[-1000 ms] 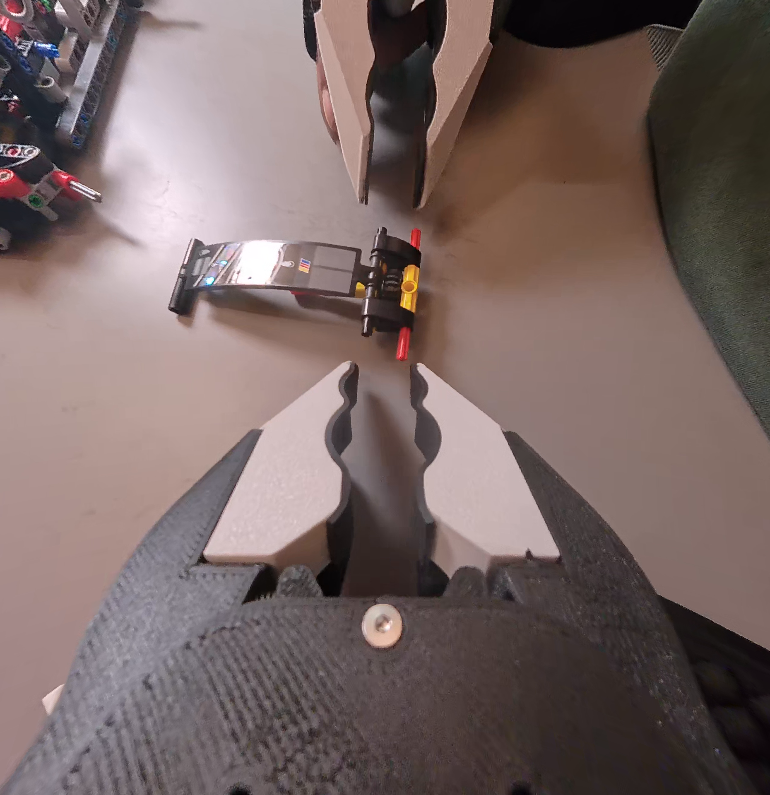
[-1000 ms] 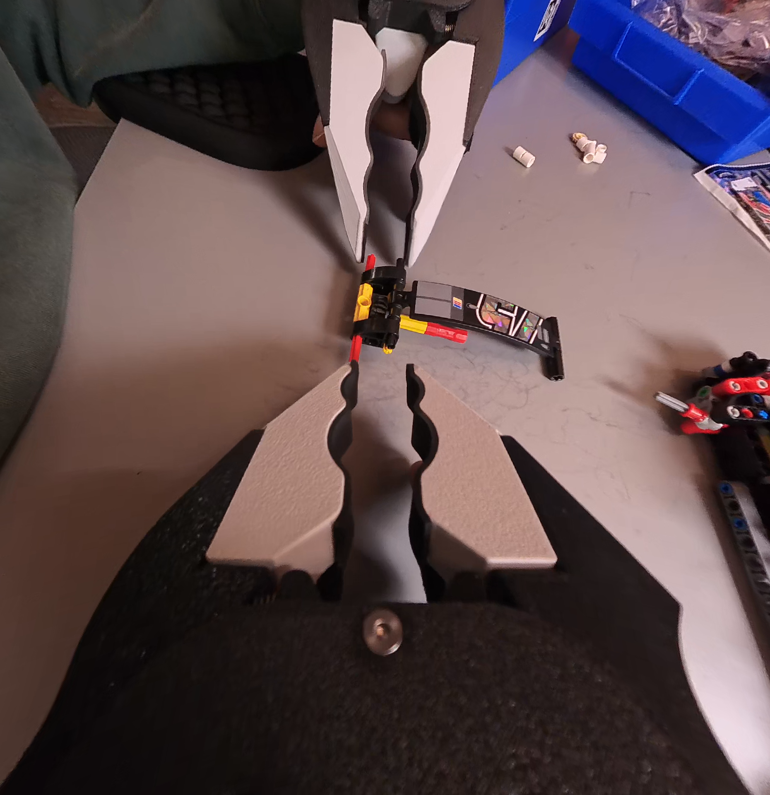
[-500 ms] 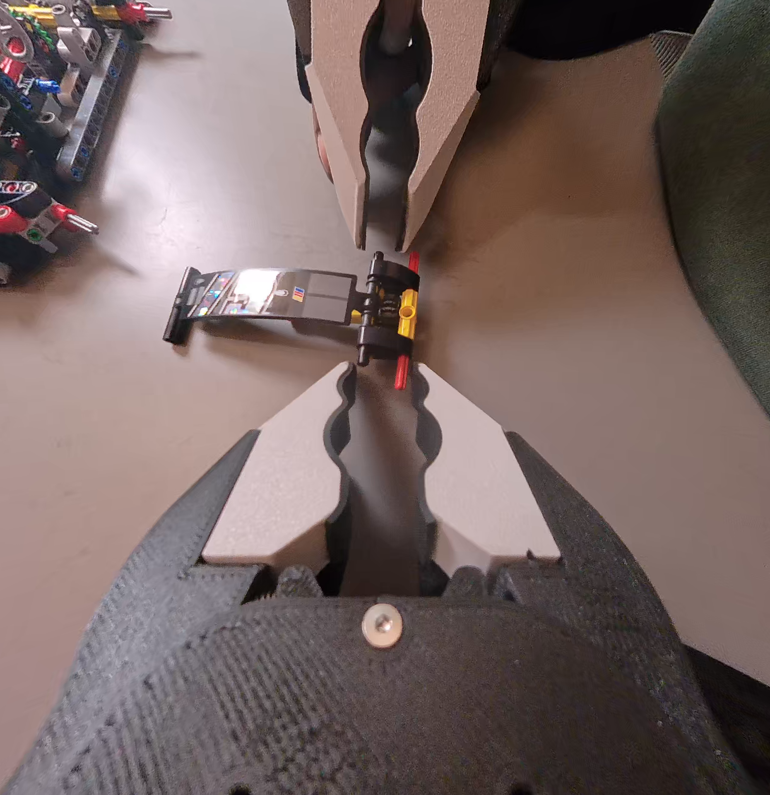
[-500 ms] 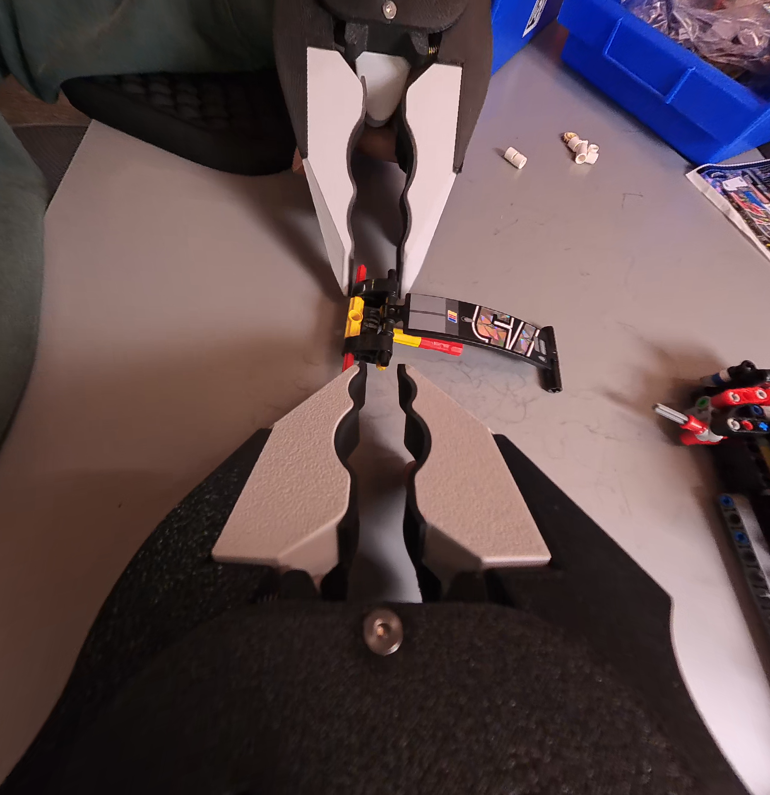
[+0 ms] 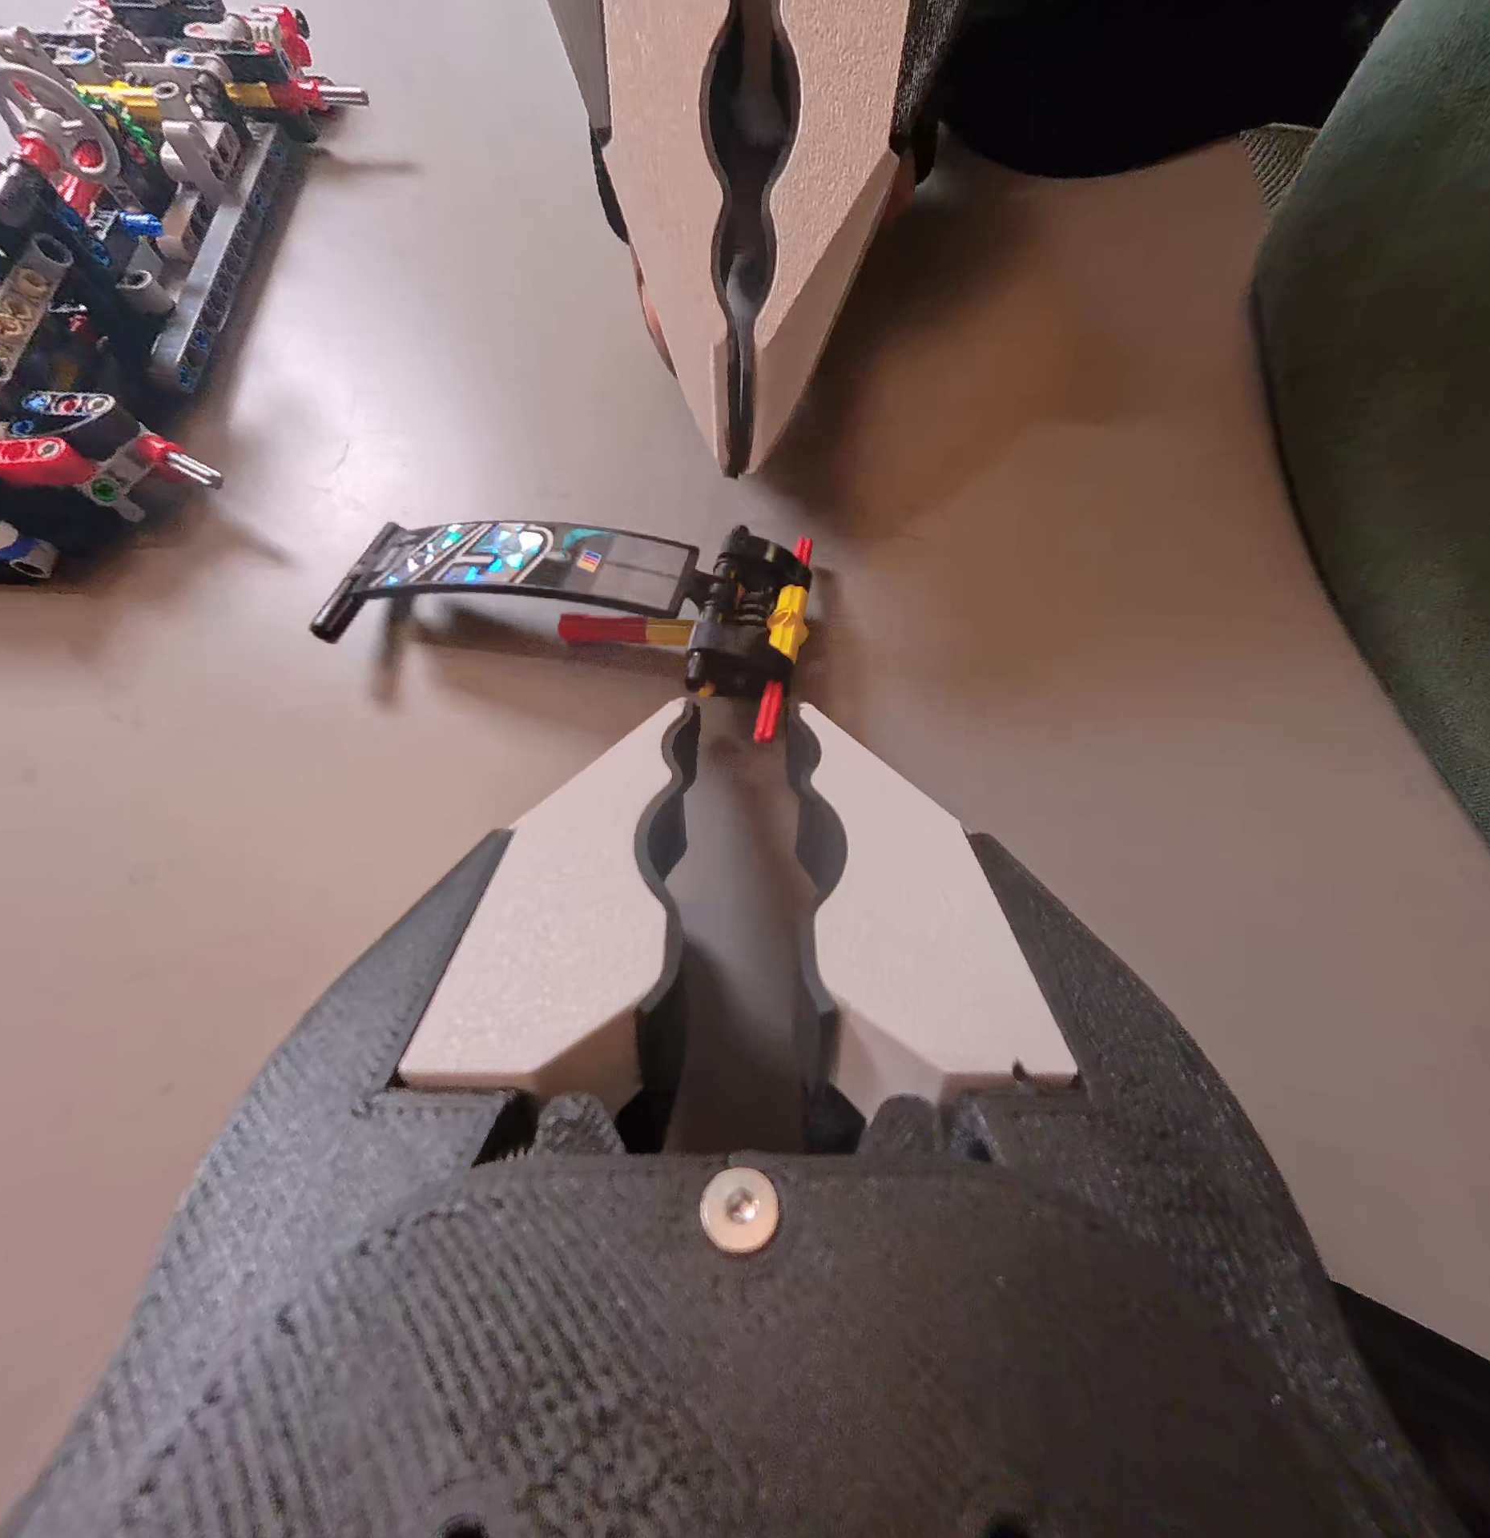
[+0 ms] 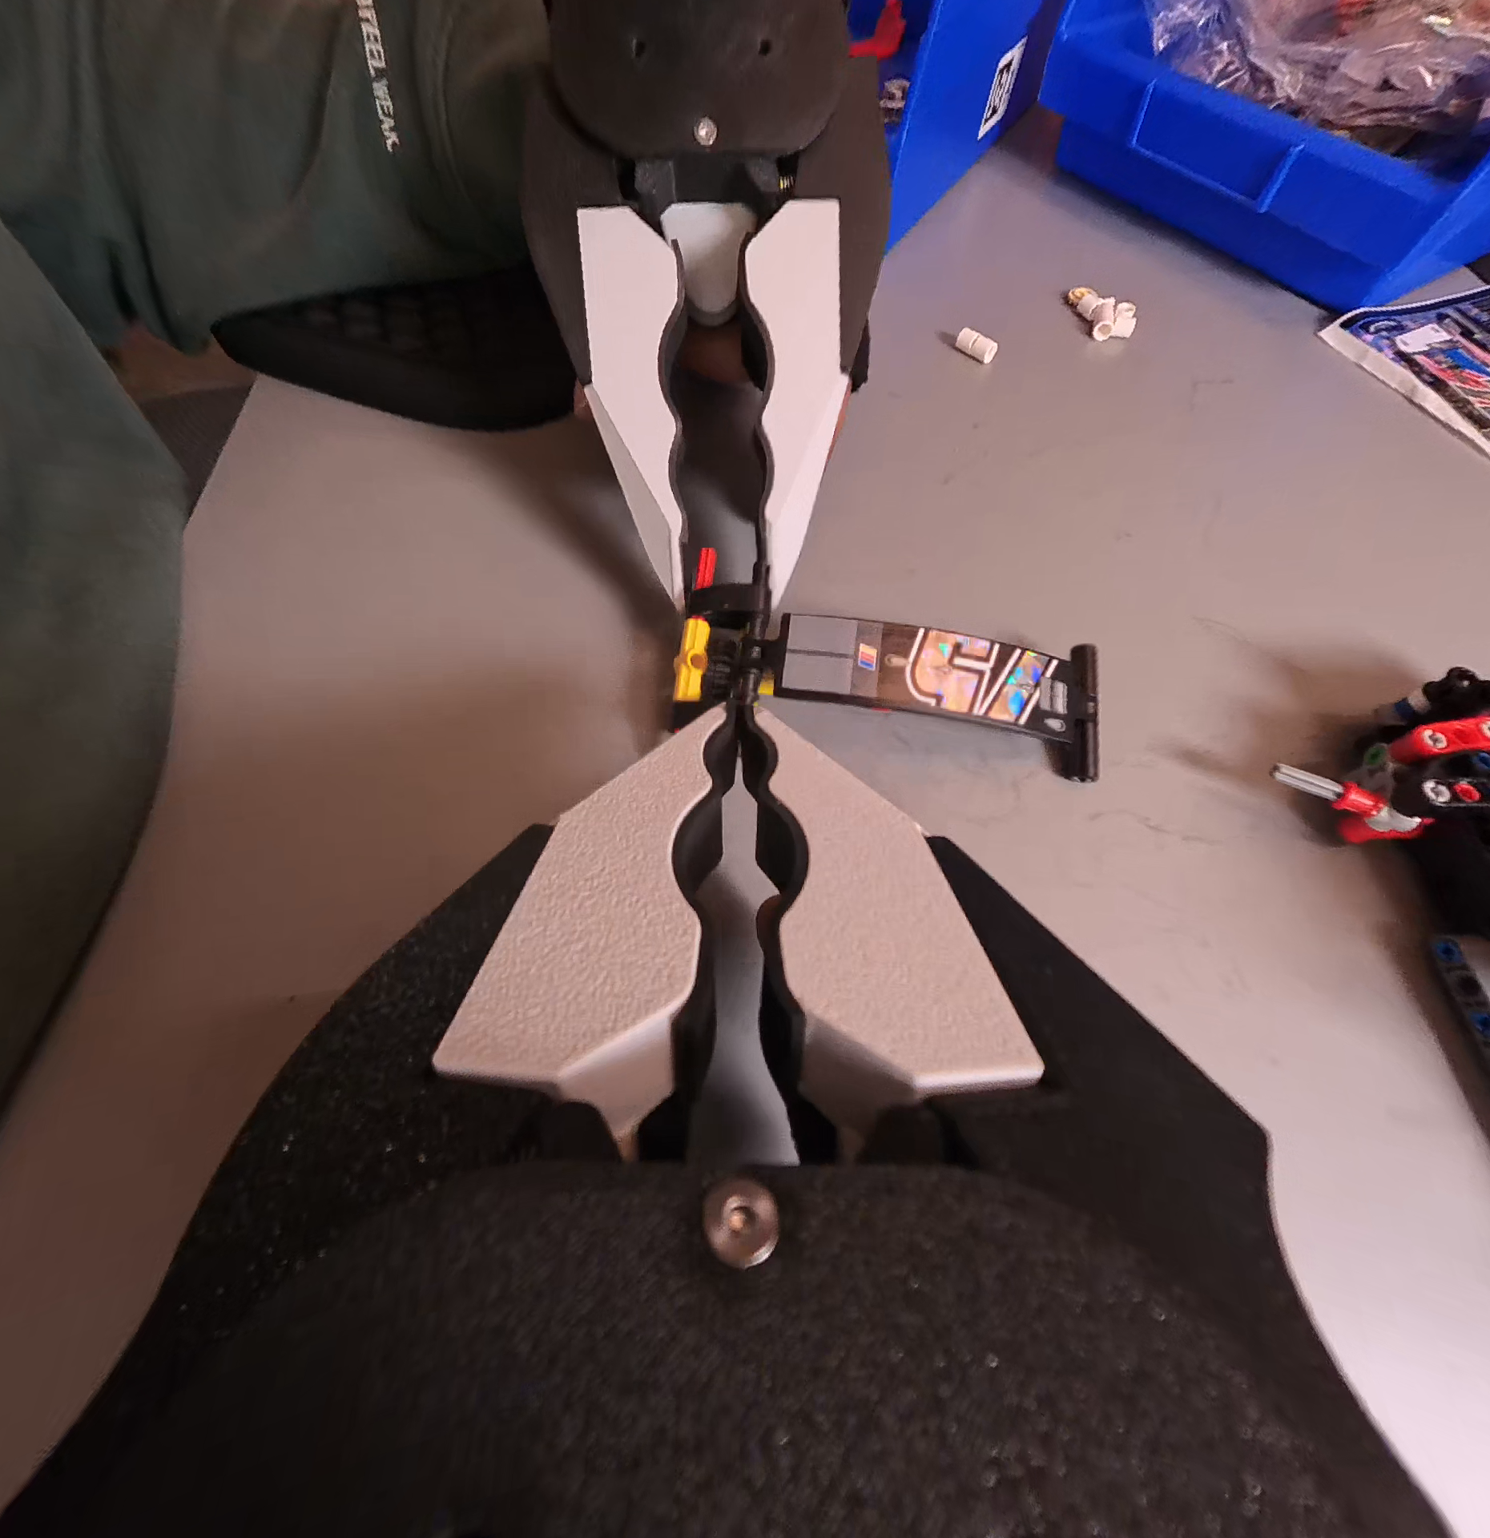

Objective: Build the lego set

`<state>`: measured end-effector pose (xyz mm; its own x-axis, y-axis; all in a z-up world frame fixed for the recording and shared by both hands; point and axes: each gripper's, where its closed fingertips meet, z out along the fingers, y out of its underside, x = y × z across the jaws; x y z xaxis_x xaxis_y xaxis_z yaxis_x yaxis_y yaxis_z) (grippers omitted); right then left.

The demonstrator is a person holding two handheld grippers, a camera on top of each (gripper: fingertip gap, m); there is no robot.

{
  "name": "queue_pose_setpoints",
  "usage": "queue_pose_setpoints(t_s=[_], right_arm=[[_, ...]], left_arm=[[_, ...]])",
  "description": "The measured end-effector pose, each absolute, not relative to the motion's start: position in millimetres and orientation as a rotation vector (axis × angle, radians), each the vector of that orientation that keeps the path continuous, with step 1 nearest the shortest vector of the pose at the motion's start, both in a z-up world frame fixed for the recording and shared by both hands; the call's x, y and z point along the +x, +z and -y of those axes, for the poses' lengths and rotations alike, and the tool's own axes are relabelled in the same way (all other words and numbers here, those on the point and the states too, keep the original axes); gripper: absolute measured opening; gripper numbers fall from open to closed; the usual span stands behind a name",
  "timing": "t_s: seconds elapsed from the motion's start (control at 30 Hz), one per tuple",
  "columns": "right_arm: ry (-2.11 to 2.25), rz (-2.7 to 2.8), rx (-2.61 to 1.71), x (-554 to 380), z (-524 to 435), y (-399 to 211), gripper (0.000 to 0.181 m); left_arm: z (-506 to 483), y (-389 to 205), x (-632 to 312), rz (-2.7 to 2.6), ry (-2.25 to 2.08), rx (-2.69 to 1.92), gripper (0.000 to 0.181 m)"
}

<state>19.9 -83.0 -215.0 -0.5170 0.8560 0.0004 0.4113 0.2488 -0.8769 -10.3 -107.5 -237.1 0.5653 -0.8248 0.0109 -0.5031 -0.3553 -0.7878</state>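
Hobby workbench: grey table [image 6: 1141, 516], blue parts bins [image 6: 1241, 141], instruction booklet [image 6: 1441, 358], half-built model [image 5: 84, 250].

The black curved panel [image 5: 525, 566] is gleaming glossy plastic with iridescent stickers. The worktop [image 5: 226, 832] is looking smooth and matt, and the left gripper [image 5: 742, 707] is showing rough, woven-textured black housing.

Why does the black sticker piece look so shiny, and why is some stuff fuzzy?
Left wrist view: the light bounces off the curved black panel, so its foil patches glint blue; the Lego model at the left edge looks bent by the wide lens. Right wrist view: the same panel glints gold, and the red and black parts at the right edge are smeared by blur.
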Motion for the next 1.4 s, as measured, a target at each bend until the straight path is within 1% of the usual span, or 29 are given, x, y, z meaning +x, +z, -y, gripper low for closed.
queue_pose_setpoints(t_s=[0.17,0.3,0.47,0.57,1.4], right_arm=[[1.13,2.063,-1.129,20.4,79.9,-221.2,0.0],[1.074,2.092,-1.111,22.1,79.0,-226.8,0.006],[1.041,2.105,-1.1,21.0,79.4,-229.7,0.005],[1.022,2.107,-1.097,20.7,79.2,-230.9,0.0],[0.985,2.046,-1.185,18.0,62.1,-231.3,0.0]], left_arm=[[109.7,-240.7,-11.9,-1.074,-0.533,-2.048,0.023],[109.4,-240.3,-12.7,-1.072,-0.53,-2.048,0.023],[107.9,-240.8,-11.6,-1.072,-0.519,-2.046,0.023],[107.4,-242.0,-9.6,-1.08,-0.511,-2.046,0.018],[99.7,-241.2,-5.5,-1.034,-0.503,-2.035,0.018]])
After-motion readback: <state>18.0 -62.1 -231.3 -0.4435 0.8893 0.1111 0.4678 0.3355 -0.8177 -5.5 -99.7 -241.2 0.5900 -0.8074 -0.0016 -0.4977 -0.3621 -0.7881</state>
